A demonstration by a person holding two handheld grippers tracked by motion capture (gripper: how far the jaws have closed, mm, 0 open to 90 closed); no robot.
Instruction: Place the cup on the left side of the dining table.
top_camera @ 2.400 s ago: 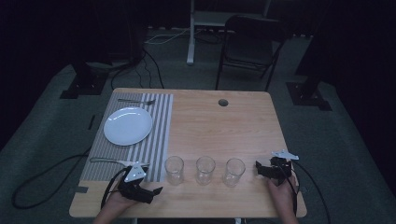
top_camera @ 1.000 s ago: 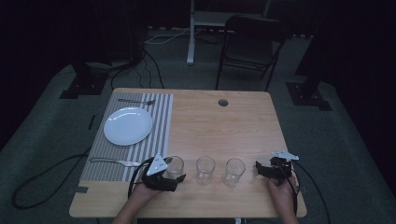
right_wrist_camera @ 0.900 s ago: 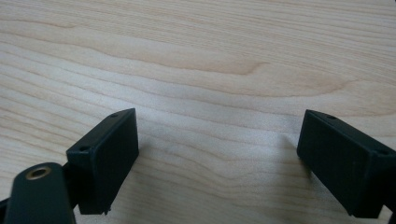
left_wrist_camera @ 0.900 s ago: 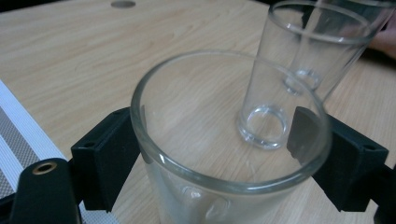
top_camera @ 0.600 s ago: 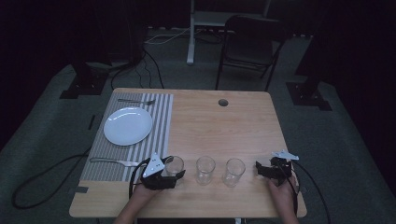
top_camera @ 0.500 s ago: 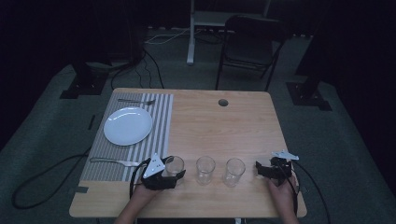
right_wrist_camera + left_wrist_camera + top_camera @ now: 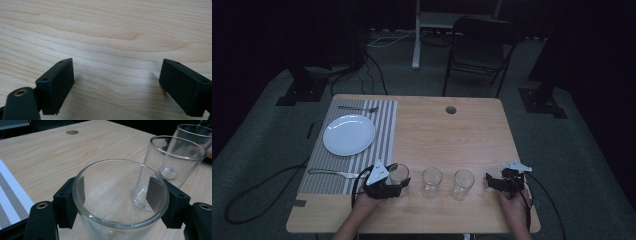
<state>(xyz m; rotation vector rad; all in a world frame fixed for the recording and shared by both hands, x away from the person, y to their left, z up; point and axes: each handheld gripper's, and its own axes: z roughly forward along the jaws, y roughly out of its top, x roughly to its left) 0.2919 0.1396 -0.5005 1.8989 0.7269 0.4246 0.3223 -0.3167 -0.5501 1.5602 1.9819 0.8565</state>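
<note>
Three clear glasses stand in a row near the table's front edge: a left glass (image 7: 398, 173), a middle glass (image 7: 431, 181) and a right glass (image 7: 462, 183). My left gripper (image 7: 400, 181) has its jaws on either side of the left glass (image 7: 112, 230), with both grey pads (image 7: 154, 194) pressed to its wall. Behind it in the left gripper view stand the middle glass (image 7: 170, 167) and the right glass (image 7: 195, 132). My right gripper (image 7: 490, 182) rests right of the row, open, with bare wood between its jaws (image 7: 117, 85).
A striped placemat (image 7: 382, 125) at the left carries a white plate (image 7: 349, 135), with a fork (image 7: 357, 108) behind the plate and another utensil (image 7: 332, 173) in front of it. A cable hole (image 7: 451, 109) sits near the table's far edge. A chair (image 7: 479, 45) stands beyond.
My left gripper moved from the front left corner rightward to the left glass and now holds it between its jaws. The right gripper stayed still.
</note>
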